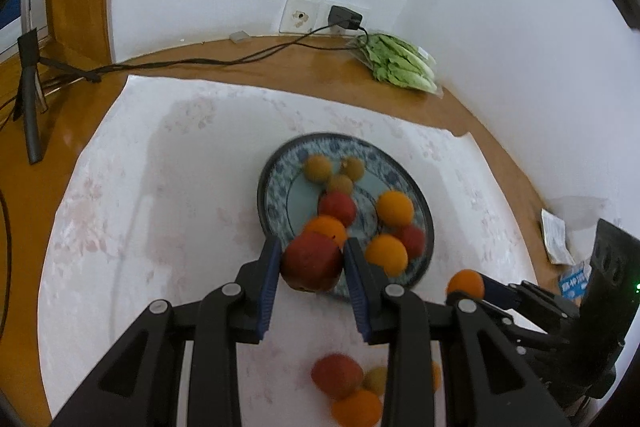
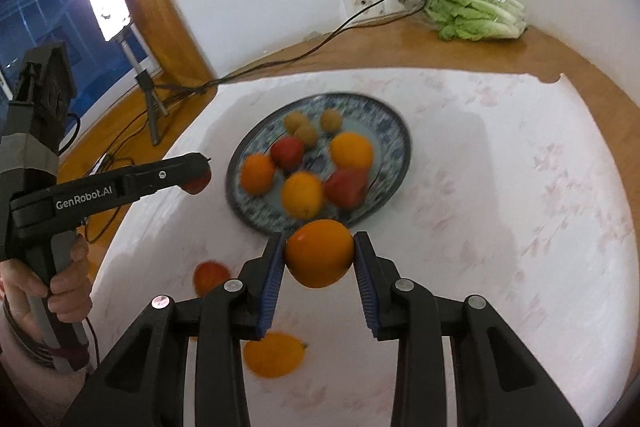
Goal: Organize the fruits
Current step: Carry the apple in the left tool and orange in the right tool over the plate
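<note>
A blue patterned plate [image 1: 276, 167] [image 2: 396, 131] on the white cloth holds several oranges, red apples and small brownish fruits. My left gripper [image 1: 311, 261] is shut on a red apple [image 1: 312, 261] just in front of the plate's near rim; it also shows in the right wrist view [image 2: 197, 181]. My right gripper [image 2: 320, 253] is shut on an orange [image 2: 320, 253] above the plate's near edge; it shows at the right of the left wrist view [image 1: 466, 283]. A loose red apple [image 1: 337, 375] [image 2: 211, 277] and an orange [image 1: 356, 409] [image 2: 274, 355] lie on the cloth below the grippers.
A bag of lettuce [image 1: 400, 63] [image 2: 476, 13] lies by the wall at the back. A black cable [image 1: 192, 61] runs from a wall plug along the wooden table. A small tripod with a lamp [image 2: 150, 95] stands at the left. Paper packets [image 1: 556, 237] lie at the right.
</note>
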`<state>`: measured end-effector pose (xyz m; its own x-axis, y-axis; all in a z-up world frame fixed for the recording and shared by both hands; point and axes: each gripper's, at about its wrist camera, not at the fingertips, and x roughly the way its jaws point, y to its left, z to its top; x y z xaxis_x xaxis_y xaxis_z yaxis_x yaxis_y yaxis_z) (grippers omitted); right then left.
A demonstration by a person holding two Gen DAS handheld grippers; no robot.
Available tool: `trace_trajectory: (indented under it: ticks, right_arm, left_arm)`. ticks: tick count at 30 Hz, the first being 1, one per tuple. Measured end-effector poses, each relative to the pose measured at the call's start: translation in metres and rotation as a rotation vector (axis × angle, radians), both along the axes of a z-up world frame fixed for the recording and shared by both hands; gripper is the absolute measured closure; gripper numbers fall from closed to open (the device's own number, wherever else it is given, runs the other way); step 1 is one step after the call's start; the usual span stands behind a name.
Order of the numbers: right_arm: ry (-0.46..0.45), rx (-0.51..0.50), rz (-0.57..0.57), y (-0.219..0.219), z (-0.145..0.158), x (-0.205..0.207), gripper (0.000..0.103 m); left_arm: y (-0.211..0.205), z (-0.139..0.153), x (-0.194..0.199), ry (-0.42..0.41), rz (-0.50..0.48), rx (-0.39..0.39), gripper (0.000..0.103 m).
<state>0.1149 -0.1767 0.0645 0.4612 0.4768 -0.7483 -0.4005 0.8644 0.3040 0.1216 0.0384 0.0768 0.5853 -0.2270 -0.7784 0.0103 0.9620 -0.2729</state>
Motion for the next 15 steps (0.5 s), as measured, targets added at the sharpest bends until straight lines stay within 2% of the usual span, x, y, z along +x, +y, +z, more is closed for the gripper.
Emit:
trace_trajectory:
  ticks: [8,15]
  right_arm:
    - [-0.023,-0.006,-0.063,-0.011,0.005,0.030,0.068]
    - [-0.045,-0.010,-0.110,-0.013,-0.001,0.054,0.068]
  left_arm:
    - [0.003,-0.012,0.037,0.020,0.032,-0.038,0.070]
    - [0.000,-0.025,0.054,0.043,0.043,-0.029,0.070]
